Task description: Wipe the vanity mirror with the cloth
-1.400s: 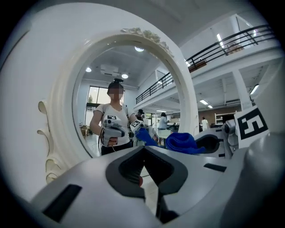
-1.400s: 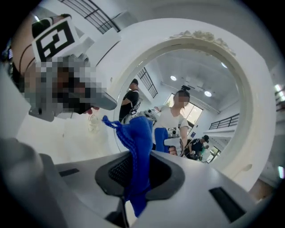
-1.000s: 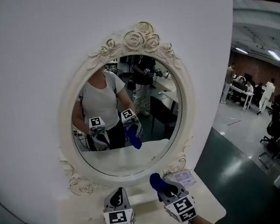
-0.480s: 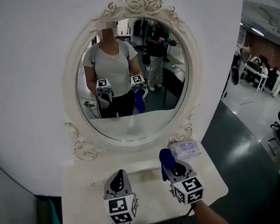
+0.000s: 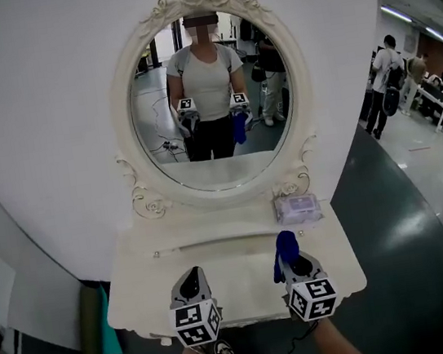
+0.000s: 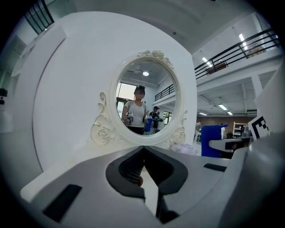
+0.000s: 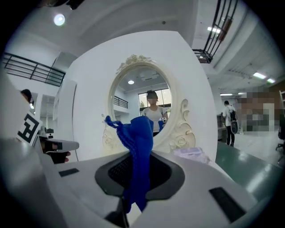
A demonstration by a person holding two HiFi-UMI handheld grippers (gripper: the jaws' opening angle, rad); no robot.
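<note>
Apparently not yet begun on the wiping. Pinched in the right gripper (image 5: 294, 262), jaws clamped on its lower part, a blue cloth (image 5: 284, 247) with the loose end standing up and flopping forward. Held beside it, low over the front edge of the white vanity table (image 5: 140, 291), the left gripper (image 5: 190, 284), jaws pressed together on nothing. Well apart from both, upright at the back of the table, the oval vanity mirror (image 5: 204, 170) in its ornate white frame, reflecting the person and the 2 grippers. No streaks or wiped patches to be made out on the glass from this range. Near the frame's right foot, a small packet (image 5: 297, 208), touched by neither gripper. Done so far, by the look of things: cloth gripped and facing the mirror. Left to do: raising the cloth to the glass and wiping across all of it.
</note>
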